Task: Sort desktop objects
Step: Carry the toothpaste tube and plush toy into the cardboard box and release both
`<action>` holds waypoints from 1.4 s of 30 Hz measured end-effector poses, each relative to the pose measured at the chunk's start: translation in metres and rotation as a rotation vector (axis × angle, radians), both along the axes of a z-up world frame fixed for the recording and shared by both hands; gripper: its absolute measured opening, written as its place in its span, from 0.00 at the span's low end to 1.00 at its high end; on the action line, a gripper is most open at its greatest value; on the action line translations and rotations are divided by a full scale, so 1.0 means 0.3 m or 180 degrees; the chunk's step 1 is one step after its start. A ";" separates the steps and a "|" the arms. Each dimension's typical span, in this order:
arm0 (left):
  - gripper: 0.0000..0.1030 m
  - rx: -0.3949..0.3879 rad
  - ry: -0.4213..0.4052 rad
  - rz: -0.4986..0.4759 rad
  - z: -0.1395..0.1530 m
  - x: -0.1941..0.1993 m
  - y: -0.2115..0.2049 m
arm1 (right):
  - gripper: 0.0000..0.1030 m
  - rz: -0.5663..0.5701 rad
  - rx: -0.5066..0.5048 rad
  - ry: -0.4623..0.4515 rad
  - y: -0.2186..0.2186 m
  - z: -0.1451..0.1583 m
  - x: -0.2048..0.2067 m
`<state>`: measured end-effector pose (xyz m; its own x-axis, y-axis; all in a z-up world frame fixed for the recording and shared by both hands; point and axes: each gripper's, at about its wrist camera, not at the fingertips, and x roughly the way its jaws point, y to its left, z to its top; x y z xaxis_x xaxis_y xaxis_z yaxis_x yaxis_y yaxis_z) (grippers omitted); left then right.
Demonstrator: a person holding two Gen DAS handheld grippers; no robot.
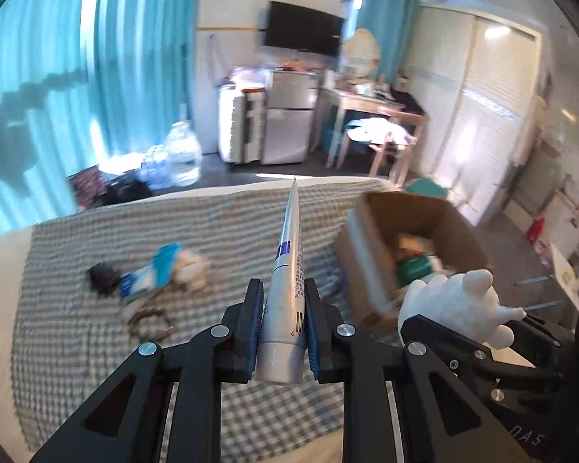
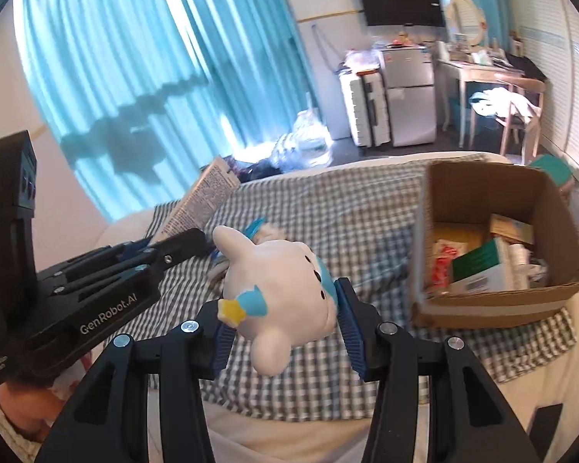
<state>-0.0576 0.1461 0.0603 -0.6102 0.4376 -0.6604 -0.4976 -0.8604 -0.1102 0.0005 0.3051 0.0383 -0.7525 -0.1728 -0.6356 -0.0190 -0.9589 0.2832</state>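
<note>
The tube [image 1: 289,270] is a slim white squeeze tube with a blue band, fine print down its side and a barcode near the cap end, its flat crimped tail pointing up and away. It's pinched between the left gripper [image 1: 282,328]'s fingers [image 1: 251,328], the blue pads pressed against both sides just above the cap, so it hangs in the air over the checked blanket [image 1: 212,223] on the bed. From the right wrist view you can see the printed back of the same tube sticking out past the left gripper's black body.

The other thing being carried is a plush toy [image 2: 278,285]: white, rounded, stubby limbs, light blue patches, a little yellow star, a few dark dots on its face. The right gripper [image 2: 285,332] has its fingers about half spread and squeezing the toy from both sides, the toy lying tilted with one round foot poking toward the camera. It's up off the blanket too.

Both grippers angle downward, side by side, the left one a bit to the left of the toy. The cardboard box [image 2: 490,308] sits open on the blanket off to the right, already holding a green and white carton and some other packets. A small blurry pile of items [image 1: 150,277] is still lying on the blanket, left of the tube.
</note>
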 end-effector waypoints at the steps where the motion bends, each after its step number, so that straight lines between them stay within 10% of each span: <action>1: 0.20 -0.0001 0.0010 -0.0072 0.006 -0.004 0.044 | 0.46 -0.0066 -0.0002 0.0016 0.040 0.013 0.006; 17: 0.20 -0.0019 -0.0254 -0.0914 -0.104 -0.130 0.704 | 0.46 -0.1016 0.0080 -0.0195 0.673 -0.048 -0.052; 29: 0.22 -0.0480 -0.0389 -0.1013 -0.358 -0.221 0.892 | 0.47 -0.1331 -0.0163 -0.0488 0.914 -0.248 -0.151; 33: 0.80 -0.0456 -0.0361 -0.0870 -0.348 -0.223 0.859 | 0.49 -0.1346 -0.0089 -0.0432 0.906 -0.223 -0.148; 42: 0.83 -0.0521 -0.0050 -0.0501 -0.169 -0.169 0.658 | 0.50 -0.1192 0.0087 -0.0252 0.740 -0.093 -0.075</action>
